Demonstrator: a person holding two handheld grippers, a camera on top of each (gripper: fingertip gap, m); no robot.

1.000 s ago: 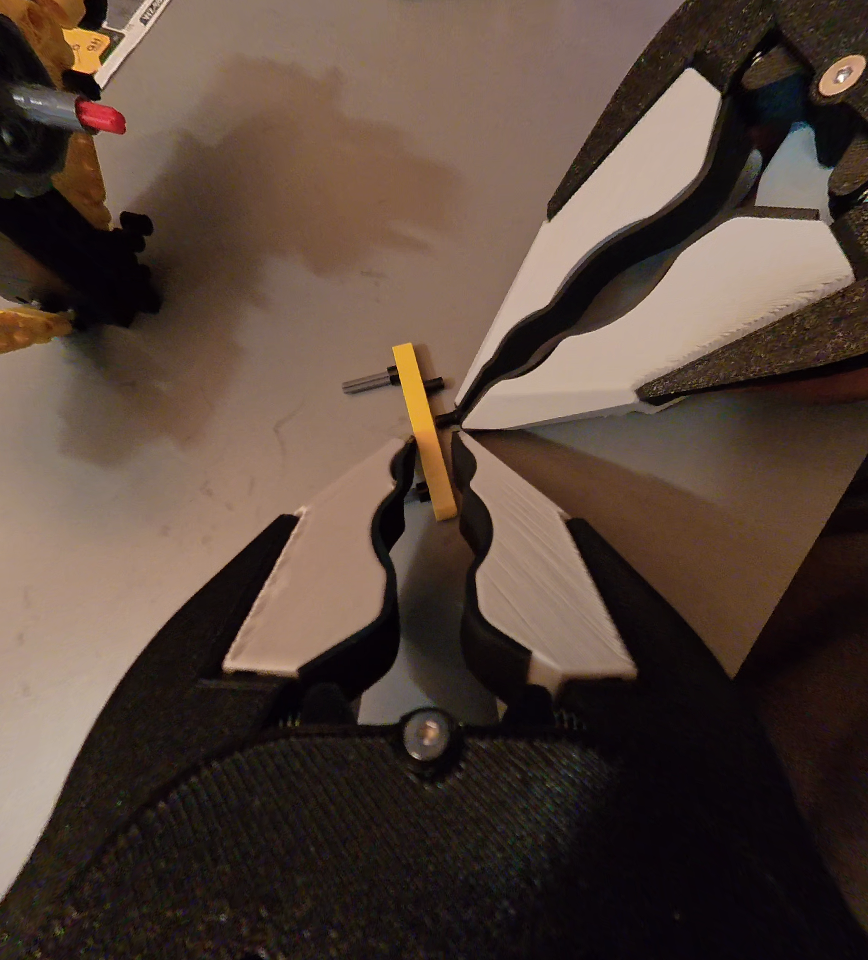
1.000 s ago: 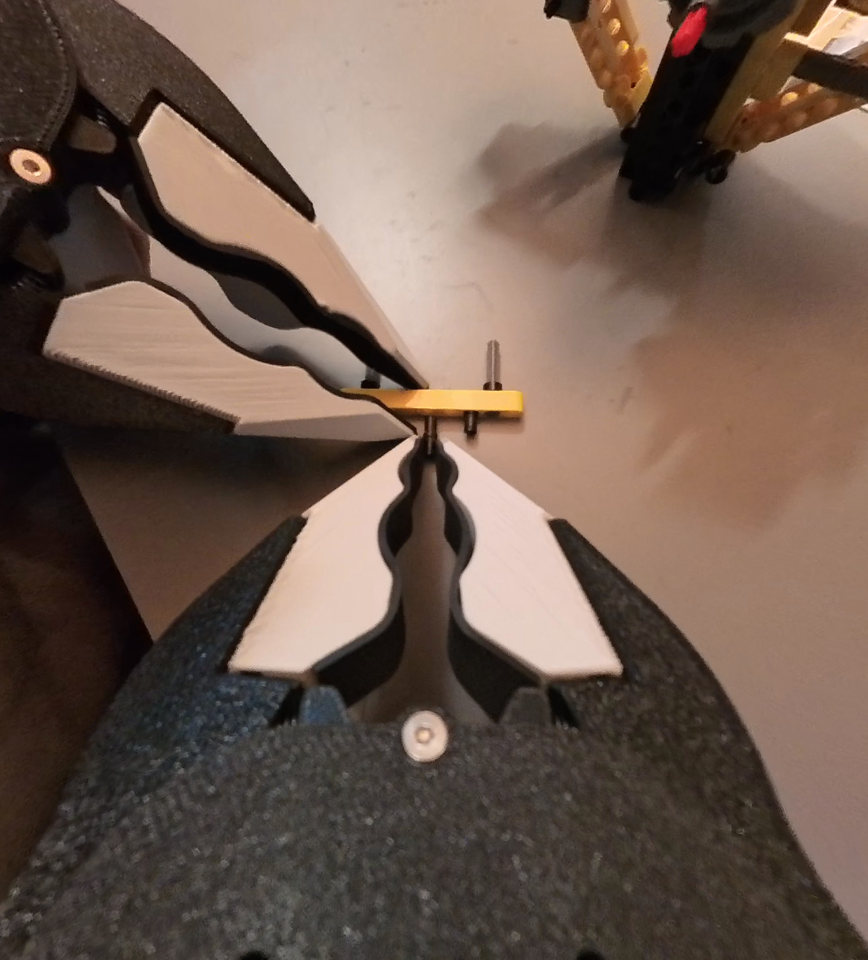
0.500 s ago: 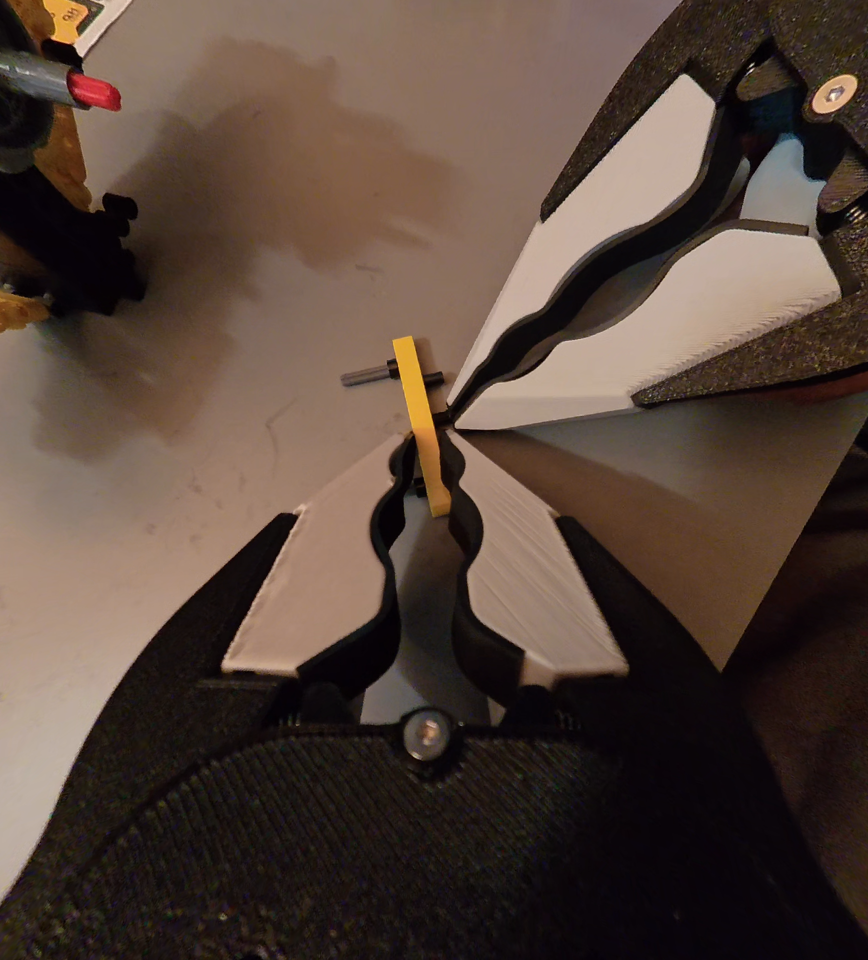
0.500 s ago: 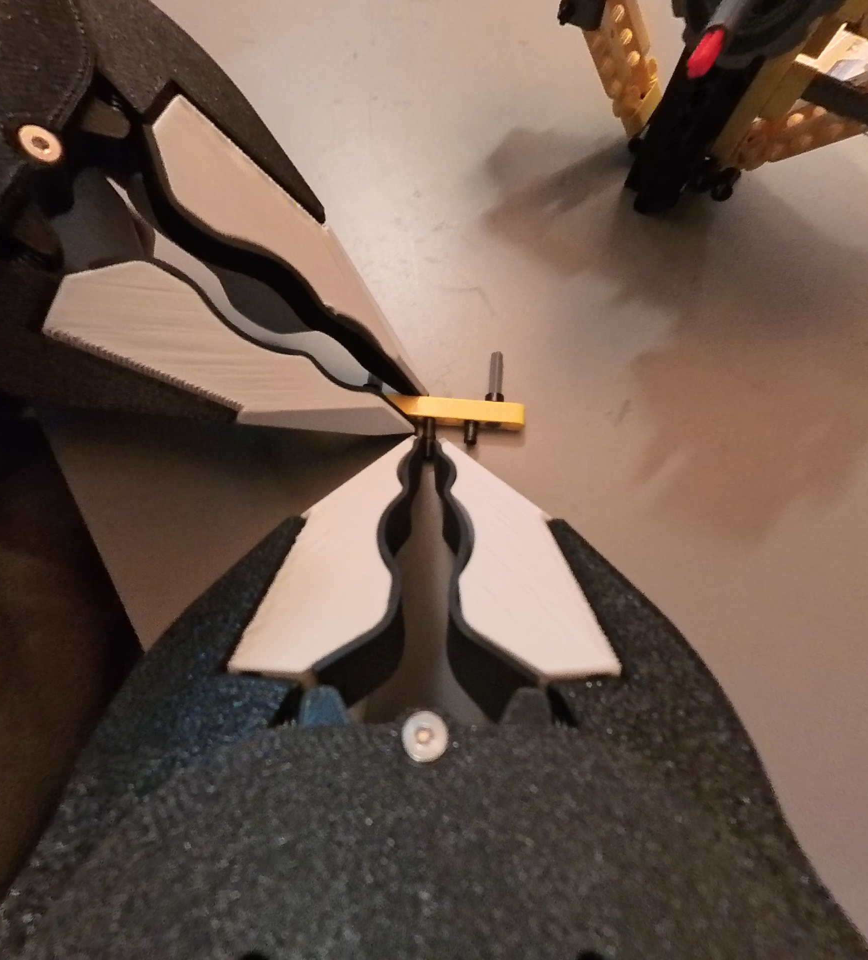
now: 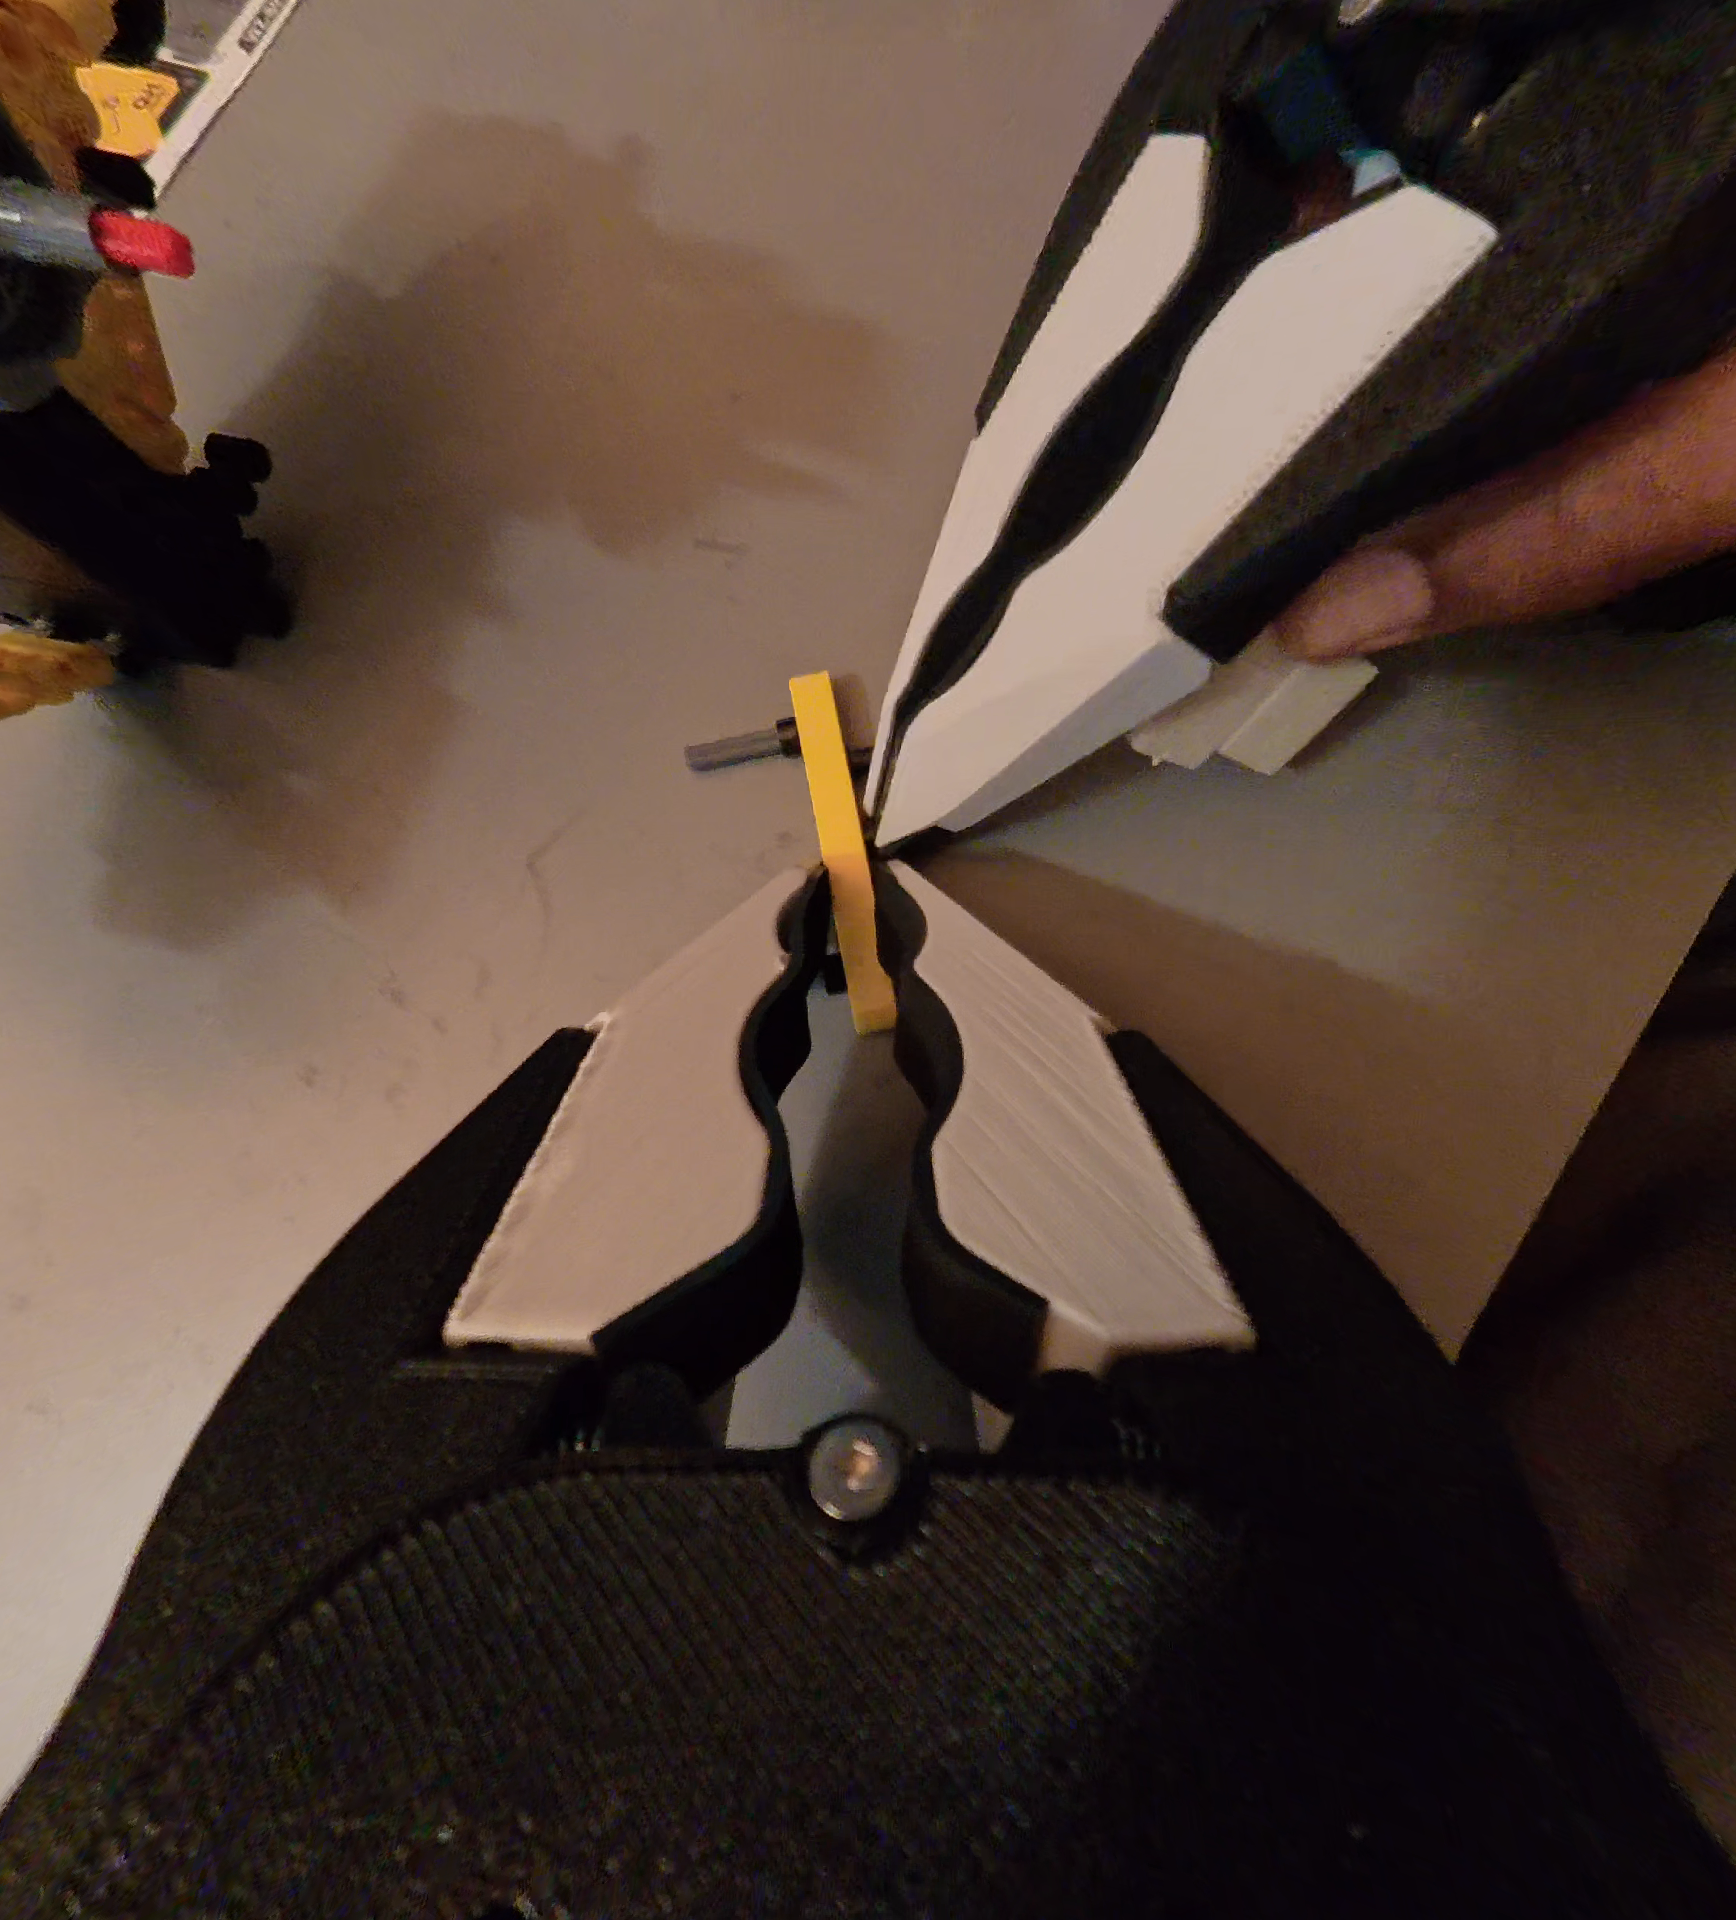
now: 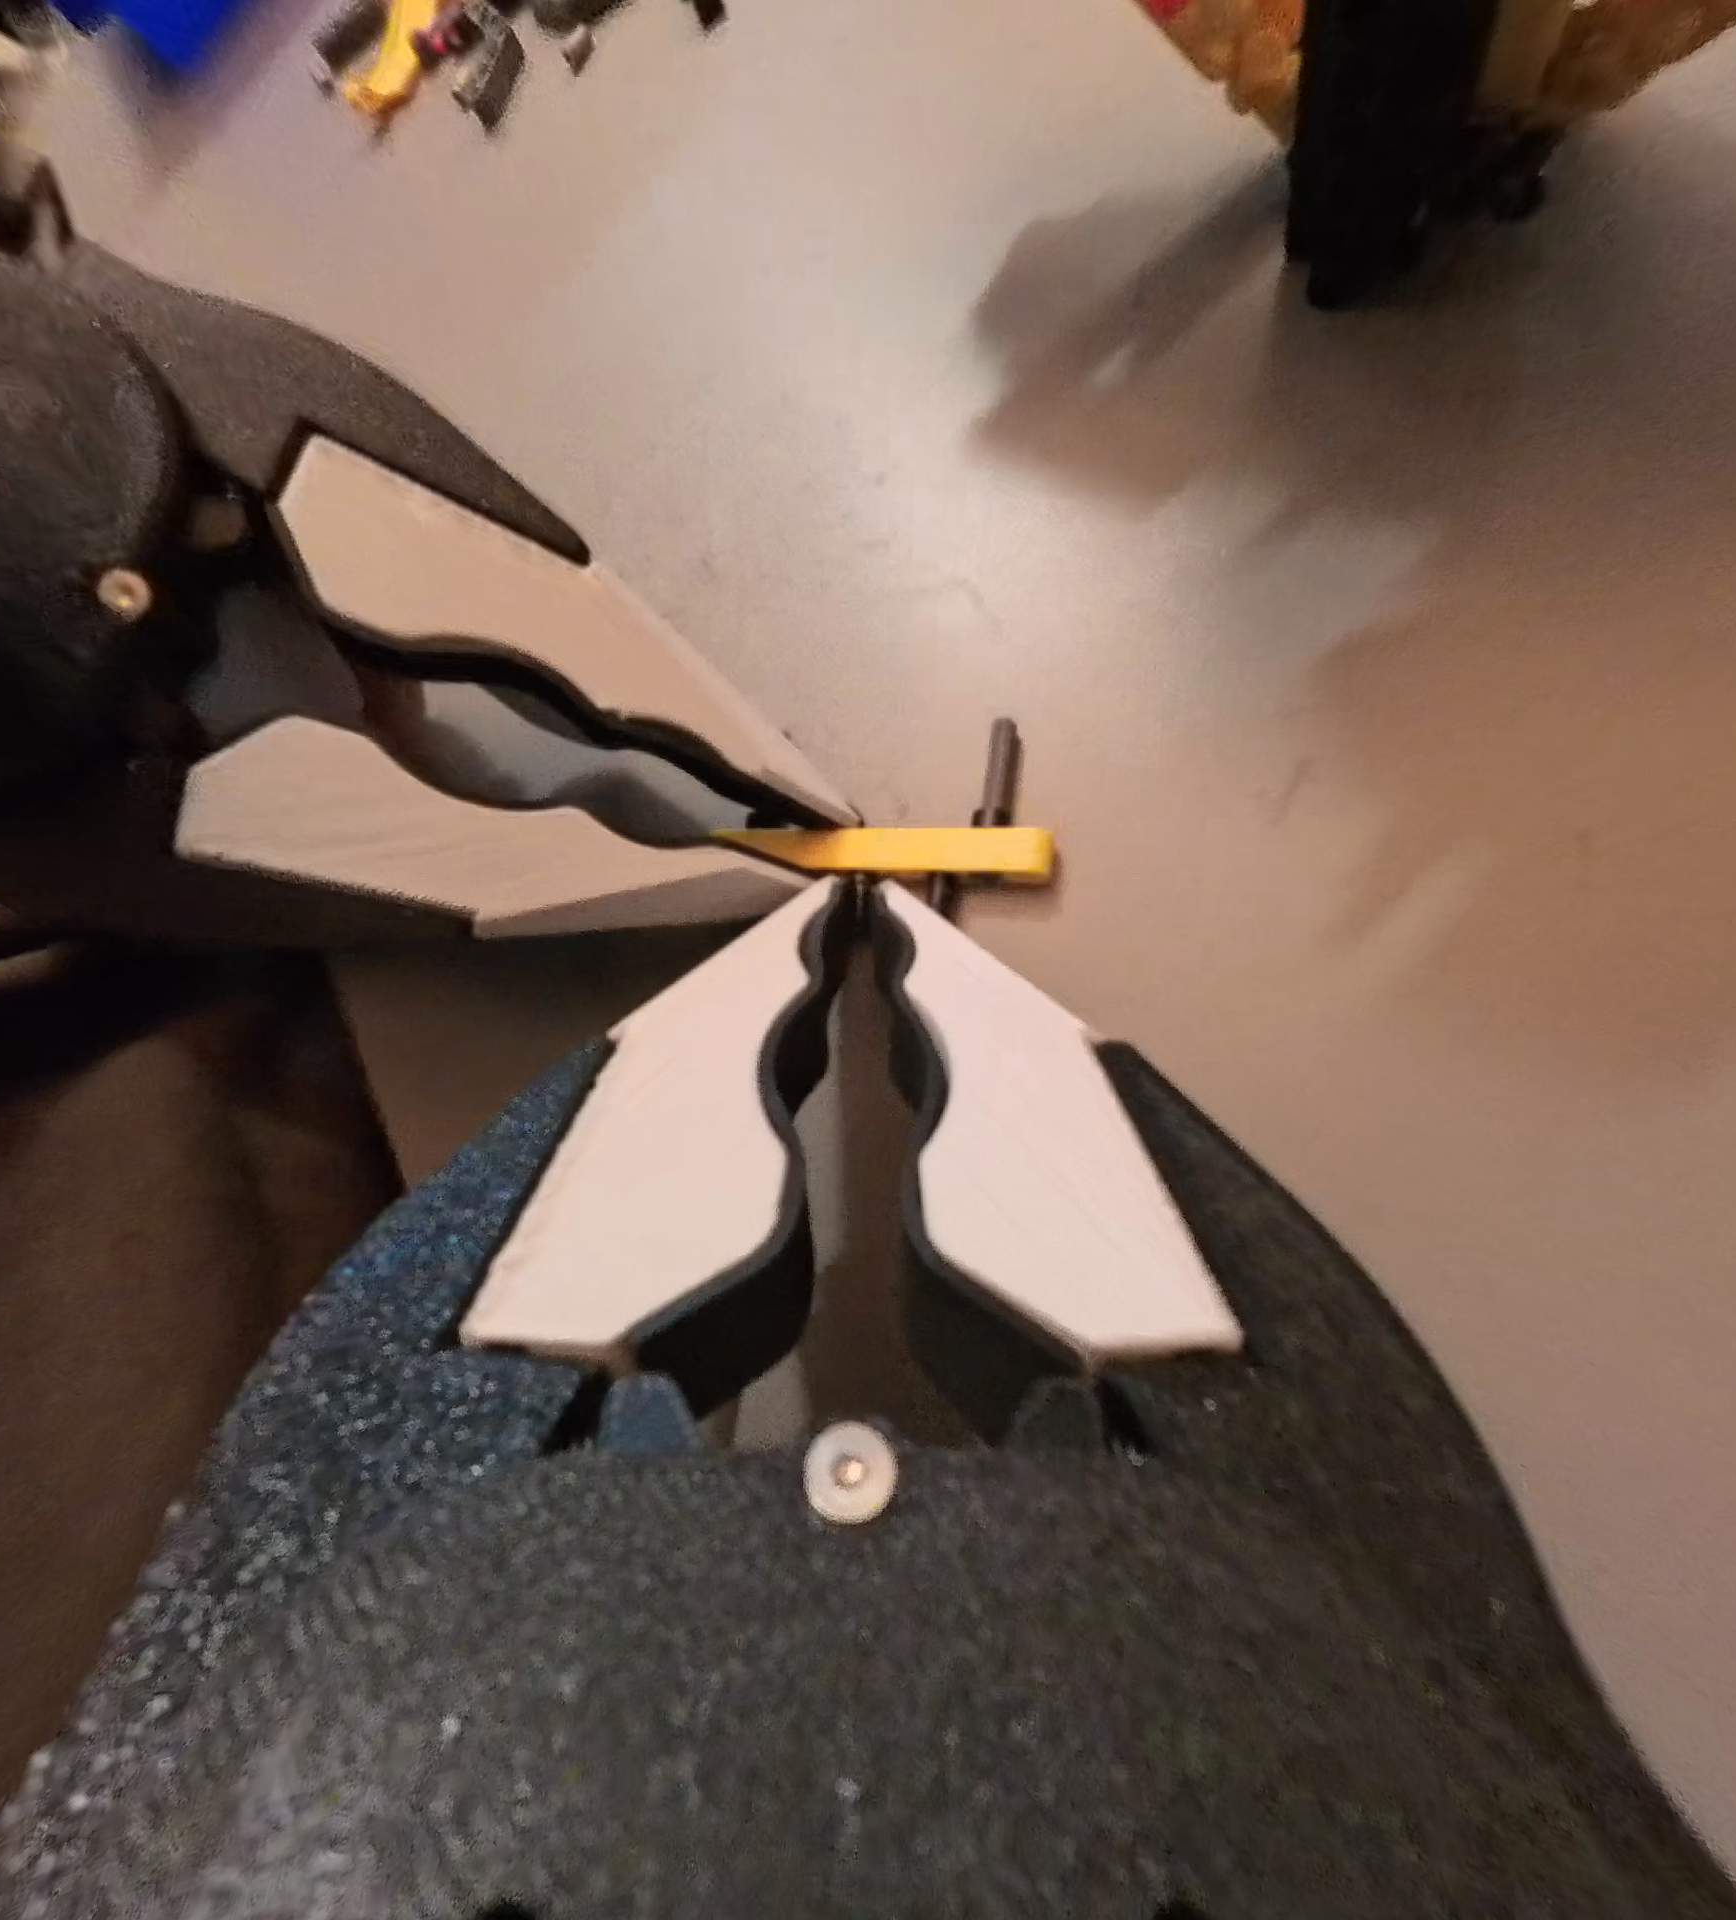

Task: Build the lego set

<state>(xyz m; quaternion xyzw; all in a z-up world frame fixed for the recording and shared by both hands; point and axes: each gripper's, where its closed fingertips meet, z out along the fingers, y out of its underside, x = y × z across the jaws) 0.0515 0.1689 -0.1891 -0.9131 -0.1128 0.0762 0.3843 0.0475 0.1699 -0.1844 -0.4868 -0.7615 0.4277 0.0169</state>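
A thin yellow beam is held just above the pale table. My left gripper is shut on the beam's near end. A grey and black pin sticks through its far end. My right gripper comes in from the upper right, its tips against the beam's side. In the right wrist view the right gripper is shut on a short black pin under the middle of the beam. The left gripper grips the beam's left end. The long pin stands at the right end.
A yellow and black brick model with a red-tipped axle stands at the far left, and shows at the upper right of the right wrist view. Loose small parts lie far back. A hand holds the right gripper. The table edge is close on the right. Left and right tips are no more than a few centimetres apart.
Both grippers keep their hold on the beam and pin. The right wrist view has swung and blurred, the model now looks nearer in it. The hand on the right gripper has come into the left view.
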